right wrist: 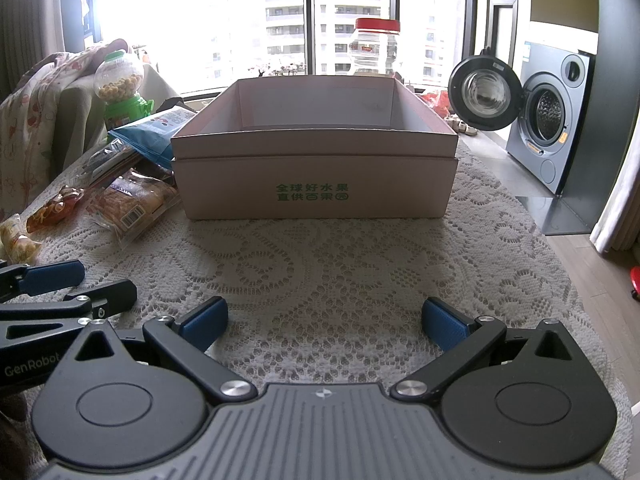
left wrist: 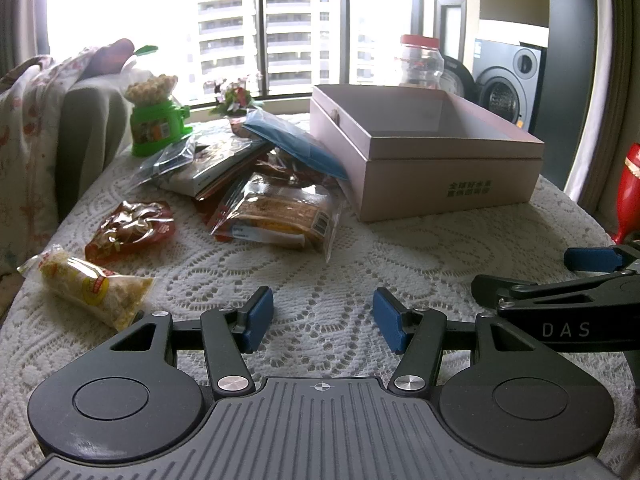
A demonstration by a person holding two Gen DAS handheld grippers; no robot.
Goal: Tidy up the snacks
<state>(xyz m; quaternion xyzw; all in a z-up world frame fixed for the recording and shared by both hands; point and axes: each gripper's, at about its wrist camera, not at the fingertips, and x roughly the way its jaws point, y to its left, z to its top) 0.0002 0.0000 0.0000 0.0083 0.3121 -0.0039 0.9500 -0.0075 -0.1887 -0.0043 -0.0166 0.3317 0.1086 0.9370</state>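
An open pink cardboard box (right wrist: 316,184) with green print stands on the lace-covered table; it also shows in the left wrist view (left wrist: 448,188) at right. Its inside looks bare. Left of it lies a pile of snack packets: a blue bag (left wrist: 296,144), a clear-wrapped pastry pack (left wrist: 280,216), a red packet (left wrist: 130,230) and a yellow packet (left wrist: 92,286). A green candy dispenser (left wrist: 156,120) stands behind. My left gripper (left wrist: 323,318) is open and empty above the cloth. My right gripper (right wrist: 324,322) is open and empty in front of the box.
A clear jar with a red lid (right wrist: 376,46) stands behind the box. A cloth-draped chair (left wrist: 48,120) is at the left. A washing machine with an open door (right wrist: 548,128) stands at the right. The table edge curves off at the right (right wrist: 560,264).
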